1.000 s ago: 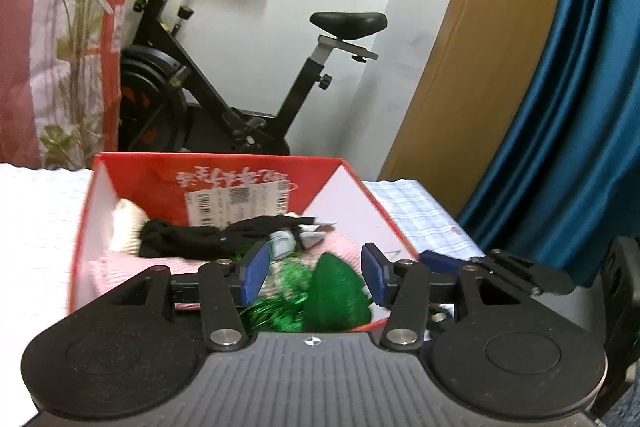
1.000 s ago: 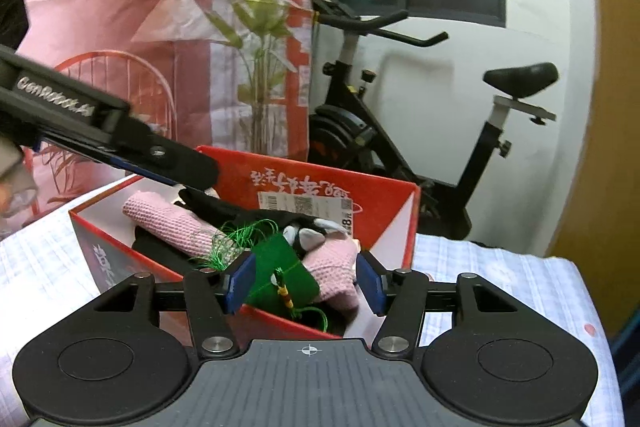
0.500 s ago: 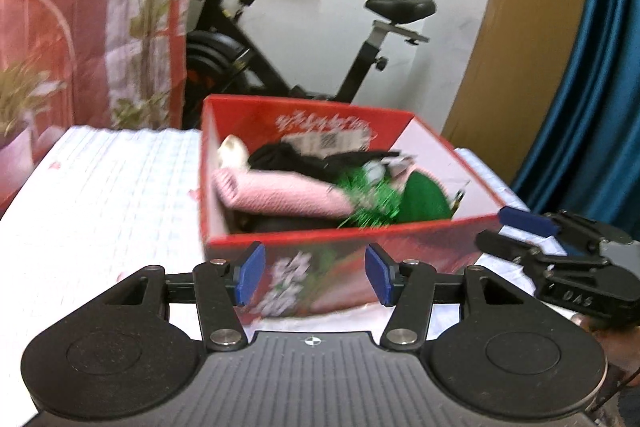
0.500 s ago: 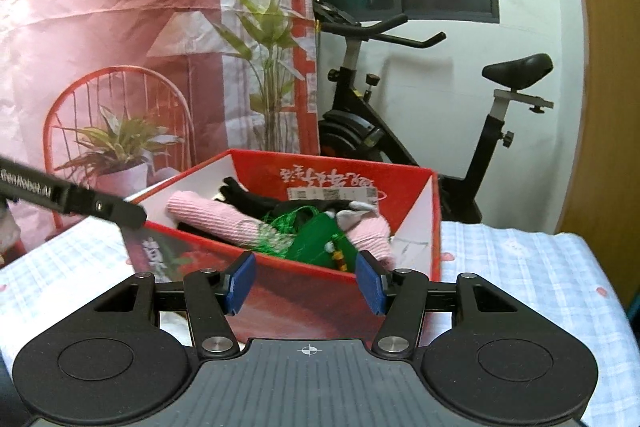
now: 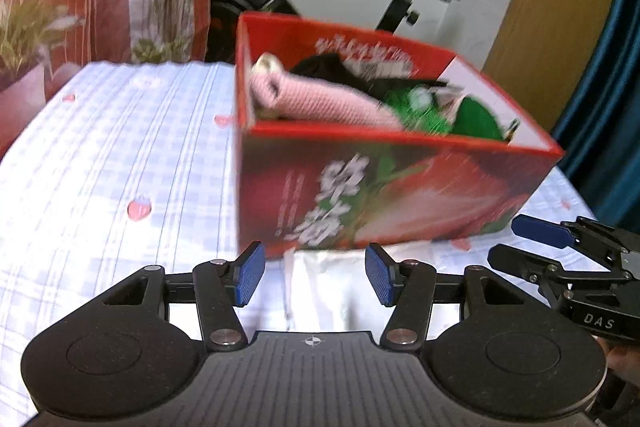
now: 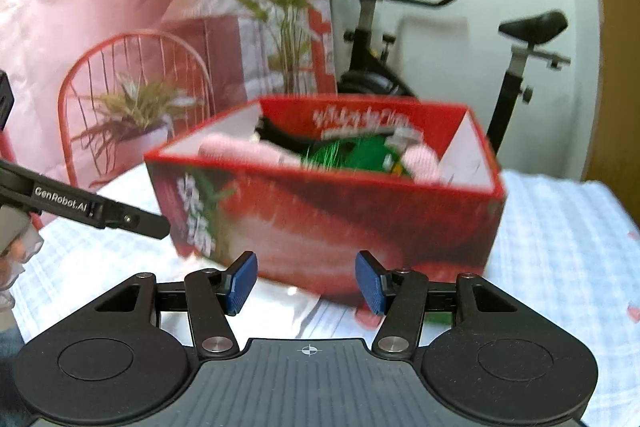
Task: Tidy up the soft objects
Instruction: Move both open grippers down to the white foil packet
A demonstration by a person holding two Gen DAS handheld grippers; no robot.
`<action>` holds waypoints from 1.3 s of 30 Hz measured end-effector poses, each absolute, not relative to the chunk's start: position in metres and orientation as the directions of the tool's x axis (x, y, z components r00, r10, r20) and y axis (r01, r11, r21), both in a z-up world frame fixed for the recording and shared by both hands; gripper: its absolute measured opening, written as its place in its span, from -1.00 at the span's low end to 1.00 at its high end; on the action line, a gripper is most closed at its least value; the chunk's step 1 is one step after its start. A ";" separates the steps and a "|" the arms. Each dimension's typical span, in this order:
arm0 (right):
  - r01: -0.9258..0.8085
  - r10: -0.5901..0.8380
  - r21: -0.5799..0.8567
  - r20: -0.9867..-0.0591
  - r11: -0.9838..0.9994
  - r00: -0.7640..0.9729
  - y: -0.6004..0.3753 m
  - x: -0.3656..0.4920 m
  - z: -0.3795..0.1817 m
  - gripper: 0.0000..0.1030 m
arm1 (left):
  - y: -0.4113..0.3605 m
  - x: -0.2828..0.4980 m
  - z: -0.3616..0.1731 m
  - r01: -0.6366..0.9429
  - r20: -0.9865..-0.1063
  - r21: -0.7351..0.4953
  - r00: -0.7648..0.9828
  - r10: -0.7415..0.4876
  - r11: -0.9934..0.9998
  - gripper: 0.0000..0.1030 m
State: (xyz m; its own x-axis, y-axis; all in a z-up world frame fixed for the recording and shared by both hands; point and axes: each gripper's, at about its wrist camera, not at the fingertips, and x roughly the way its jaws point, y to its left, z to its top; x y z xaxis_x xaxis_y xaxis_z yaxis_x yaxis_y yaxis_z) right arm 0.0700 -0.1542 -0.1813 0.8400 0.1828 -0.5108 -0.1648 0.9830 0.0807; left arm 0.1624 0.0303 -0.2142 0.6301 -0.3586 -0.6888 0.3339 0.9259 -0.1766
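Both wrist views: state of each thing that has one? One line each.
red box: open-topped, upright on the table, filled with soft items
pink knit roll: rolled, lying inside the box
green item: inside the box, near its right end
black cloth: loose, at the back of the box
left gripper: open, nothing between the pads
right gripper: open, nothing held
clear plastic bag: flat on the table before the box
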 end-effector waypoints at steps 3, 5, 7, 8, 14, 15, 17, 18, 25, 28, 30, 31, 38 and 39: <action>-0.157 0.189 0.105 -0.550 0.982 0.813 -0.151 0.075 -0.196 0.00 | 0.033 0.167 -0.229 0.313 -0.716 -0.190 0.604 -0.350 0.931 0.12; -0.147 0.193 0.127 -0.575 0.981 0.795 -0.148 0.080 -0.206 0.00 | 0.034 0.168 -0.238 0.308 -0.729 -0.191 0.592 -0.345 0.932 0.13; -0.136 0.197 0.146 -0.598 0.980 0.777 -0.147 0.085 -0.214 0.00 | 0.035 0.169 -0.244 0.300 -0.734 -0.193 0.588 -0.340 0.934 0.15; -0.131 0.199 0.154 -0.610 0.979 0.767 -0.146 0.088 -0.218 0.00 | 0.036 0.170 -0.247 0.299 -0.735 -0.203 0.583 -0.347 0.932 0.16; -0.106 0.200 0.181 -0.650 0.978 0.733 -0.144 0.100 -0.232 0.01 | 0.029 0.169 -0.256 0.331 -0.735 -0.259 0.542 -0.408 0.907 0.16; -0.102 0.202 0.187 -0.652 0.977 0.731 -0.144 0.100 -0.233 0.01 | 0.027 0.169 -0.256 0.338 -0.732 -0.263 0.540 -0.415 0.904 0.16; -0.099 0.205 0.196 -0.657 0.976 0.725 -0.145 0.102 -0.235 0.01 | 0.022 0.168 -0.256 0.339 -0.729 -0.267 0.541 -0.419 0.902 0.18; -0.097 0.205 0.197 -0.661 0.976 0.722 -0.145 0.102 -0.237 0.01 | 0.019 0.167 -0.258 0.340 -0.727 -0.267 0.543 -0.420 0.902 0.18; -0.103 0.216 0.205 -0.664 0.973 0.716 -0.146 0.102 -0.239 0.01 | -0.006 0.158 -0.259 0.376 -0.723 -0.281 0.523 -0.452 0.883 0.19; -0.115 0.200 0.169 -0.674 0.979 0.711 -0.144 0.100 -0.239 0.01 | -0.017 0.156 -0.260 0.379 -0.720 -0.285 0.522 -0.457 0.881 0.19; -0.105 0.197 0.176 -0.673 0.979 0.713 -0.144 0.098 -0.239 0.01 | -0.016 0.151 -0.262 0.380 -0.716 -0.287 0.525 -0.460 0.879 0.19; -0.099 0.198 0.183 -0.671 0.978 0.714 -0.145 0.097 -0.239 0.01 | -0.017 0.150 -0.262 0.380 -0.715 -0.290 0.524 -0.463 0.878 0.19; -0.098 0.194 0.178 -0.678 0.979 0.709 -0.148 0.085 -0.237 0.00 | -0.015 0.136 -0.266 0.368 -0.702 -0.275 0.555 -0.447 0.888 0.18; -0.097 0.185 0.165 -0.683 0.981 0.706 -0.146 0.084 -0.235 0.00 | -0.016 0.135 -0.266 0.373 -0.703 -0.261 0.559 -0.440 0.890 0.18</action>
State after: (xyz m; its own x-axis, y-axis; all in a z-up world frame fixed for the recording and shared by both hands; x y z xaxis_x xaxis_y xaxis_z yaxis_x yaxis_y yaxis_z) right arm 0.0842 -0.1462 -0.2354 0.7064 0.1849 -0.6832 -0.0974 0.9815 0.1648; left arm 0.1351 -0.0162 -0.2657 0.5589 -0.4402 -0.7027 0.3725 0.8904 -0.2615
